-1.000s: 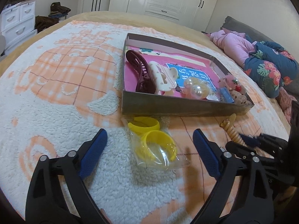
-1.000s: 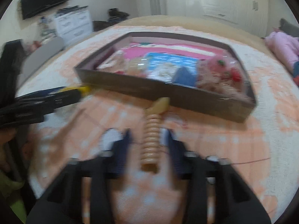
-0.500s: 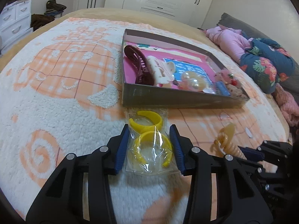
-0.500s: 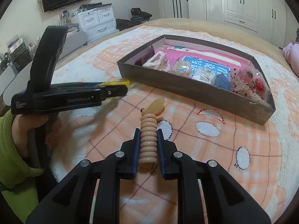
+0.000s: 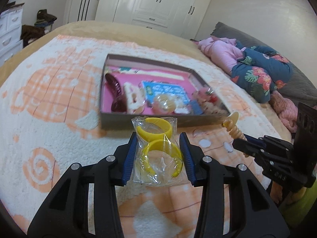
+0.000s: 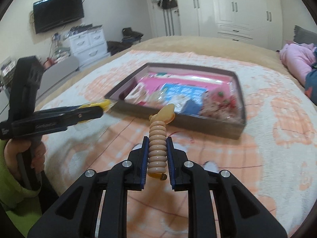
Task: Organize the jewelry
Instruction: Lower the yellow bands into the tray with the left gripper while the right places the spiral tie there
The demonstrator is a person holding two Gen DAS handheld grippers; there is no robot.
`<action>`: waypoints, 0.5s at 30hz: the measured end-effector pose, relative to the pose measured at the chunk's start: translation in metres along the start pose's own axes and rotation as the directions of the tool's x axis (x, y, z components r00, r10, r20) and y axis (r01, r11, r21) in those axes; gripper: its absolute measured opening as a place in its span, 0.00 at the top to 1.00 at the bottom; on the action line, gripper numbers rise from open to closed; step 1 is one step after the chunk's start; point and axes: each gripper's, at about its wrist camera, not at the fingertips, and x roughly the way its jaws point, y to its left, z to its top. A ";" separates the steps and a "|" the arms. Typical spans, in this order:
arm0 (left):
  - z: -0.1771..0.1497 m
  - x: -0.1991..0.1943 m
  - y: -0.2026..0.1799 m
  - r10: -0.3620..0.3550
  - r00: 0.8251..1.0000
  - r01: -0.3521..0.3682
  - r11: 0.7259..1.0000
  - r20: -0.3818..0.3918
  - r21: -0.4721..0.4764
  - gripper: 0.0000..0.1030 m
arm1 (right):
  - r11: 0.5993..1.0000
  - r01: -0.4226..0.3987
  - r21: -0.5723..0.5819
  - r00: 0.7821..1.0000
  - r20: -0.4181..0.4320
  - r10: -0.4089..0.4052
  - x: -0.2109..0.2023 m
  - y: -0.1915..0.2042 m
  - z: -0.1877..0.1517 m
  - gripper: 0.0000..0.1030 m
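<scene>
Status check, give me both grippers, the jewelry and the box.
Left gripper jaws clamped on bagged yellow bangles. Right gripper clamped on beige spiral clip. Box ahead, already holding items, path clear.

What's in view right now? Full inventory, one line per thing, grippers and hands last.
bag of bangles: 1 clear bag, 2 yellow bangles, between the left gripper's pads
hair clip: 1, beige, ribbed, between the right gripper's pads
box: 1, brown, shallow, on the blanket ahead
claw clips: 2 in the box, one dark red, one white
other box contents: blurred, count unclear
blanket: 1, white and orange, on the bed
clothes pile: pink and floral blue, on the right
wardrobe: white, far wall
drawers: white, under a TV
left gripper: shut on the bag
right gripper: shut on the clip
hand: green sleeve, holding the left gripper
</scene>
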 end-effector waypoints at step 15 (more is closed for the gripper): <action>0.036 0.014 -0.037 -0.042 0.998 0.039 0.997 0.049 0.065 0.67 | 0.993 0.097 0.062 0.990 0.096 -0.103 -0.017 -0.042 0.022 0.83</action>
